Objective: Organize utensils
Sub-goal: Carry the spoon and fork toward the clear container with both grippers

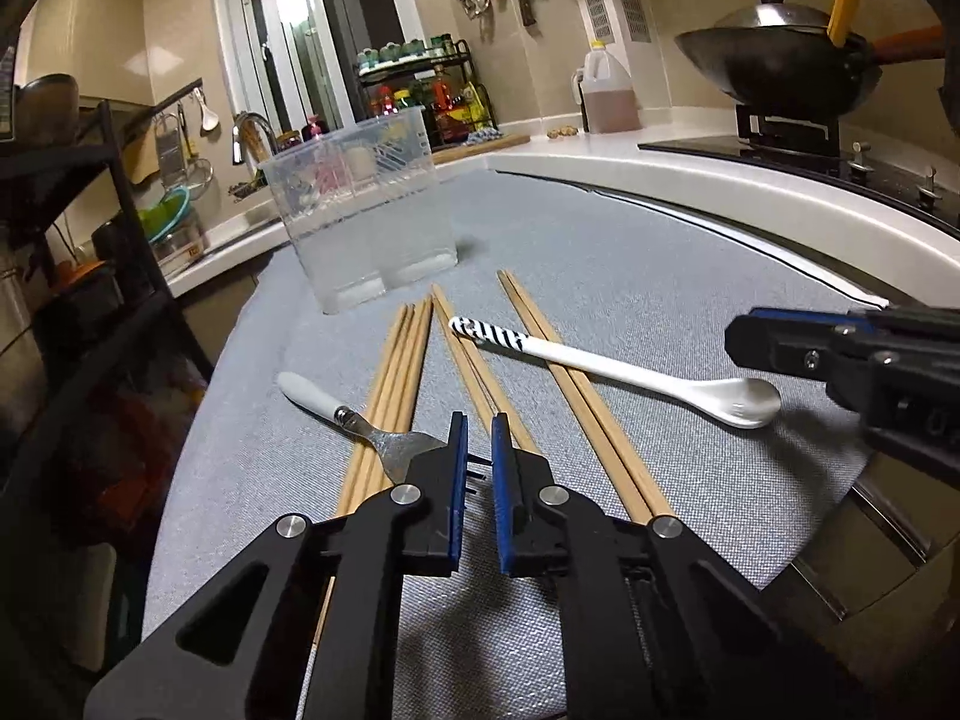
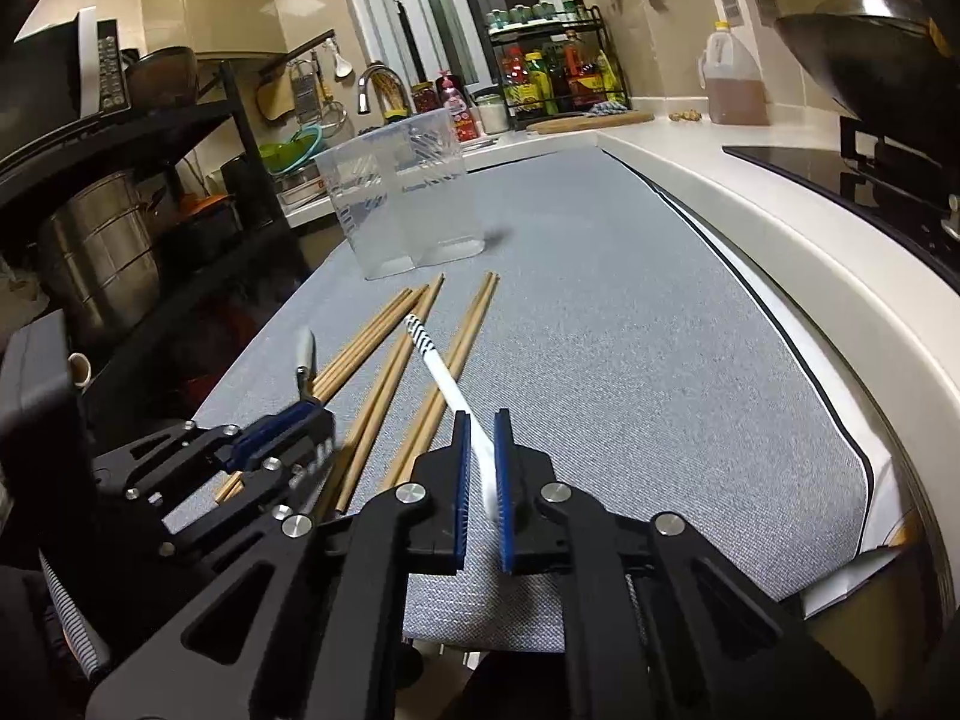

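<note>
Gripping the metal head of the fork (image 1: 372,429) with the left gripper (image 1: 479,462), jaws drawn close, tines showing in the slim gap between the blue pads. Keeping the fork's white handle out ahead and to the left, over a bundle of wooden chopsticks (image 1: 396,372); from the right wrist, seen tilted up off the cloth (image 1: 630,276). Hovering with the right gripper (image 2: 480,456) at the white spoon (image 2: 444,378), jaws narrow but not clamped: one pad on either side of the handle close to the bowl, with a sliver of space on the left side. From the left wrist, seen just above the spoon's bowl and apart from it, bowl resting on the grey cloth, striped handle end lying across two pairs of chopsticks. Fanned out on the cloth in three groups, a bundle and two pairs, all pointing toward the clear plastic container (image 1: 360,210) standing upright just beyond the far tips. Spread over the near part of the desk (image 1: 720,192), grey cloth ending short of the pale rounded rim, with a dark wok (image 1: 774,66) on the stove well apart to the right
</note>
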### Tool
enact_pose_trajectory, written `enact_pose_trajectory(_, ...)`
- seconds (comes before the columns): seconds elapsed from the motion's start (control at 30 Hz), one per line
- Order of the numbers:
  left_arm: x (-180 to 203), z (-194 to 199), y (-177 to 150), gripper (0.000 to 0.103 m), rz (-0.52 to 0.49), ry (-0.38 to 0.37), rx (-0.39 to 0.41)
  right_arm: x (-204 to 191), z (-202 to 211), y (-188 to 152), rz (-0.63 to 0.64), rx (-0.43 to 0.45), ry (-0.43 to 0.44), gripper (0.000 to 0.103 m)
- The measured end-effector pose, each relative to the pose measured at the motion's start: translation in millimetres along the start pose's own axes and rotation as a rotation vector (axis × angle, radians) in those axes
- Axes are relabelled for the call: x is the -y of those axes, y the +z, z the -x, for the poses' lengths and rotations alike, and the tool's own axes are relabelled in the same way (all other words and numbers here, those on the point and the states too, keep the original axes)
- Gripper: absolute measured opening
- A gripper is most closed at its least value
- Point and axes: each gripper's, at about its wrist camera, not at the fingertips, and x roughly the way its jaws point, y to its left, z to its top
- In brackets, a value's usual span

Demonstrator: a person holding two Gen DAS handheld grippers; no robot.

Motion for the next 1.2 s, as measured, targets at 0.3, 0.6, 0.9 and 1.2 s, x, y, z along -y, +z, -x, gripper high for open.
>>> enact_pose_trajectory(0.3,-20.0,24.8,11.6,0.004,0.047,0.006,0.039,10.6,-10.5,-13.9,-0.018,-0.02,-0.012,0.043)
enact_pose_trajectory(0.6,-60.6,45.6,30.8,0.001,0.177,0.005,0.071,1.7,-24.1,-27.4,0.116,0.062,-0.032,0.023)
enact_pose_trajectory(0.9,-91.3,54.6,49.3,0.002,0.248,0.006,0.08,-8.7,-1.9,-6.3,0.119,0.138,-0.008,0.021)
enact_pose_trajectory(1.2,-120.7,62.5,86.1,0.002,0.29,-0.023,0.096,-25.9,11.0,57.1,0.096,0.2,0.021,0.02)
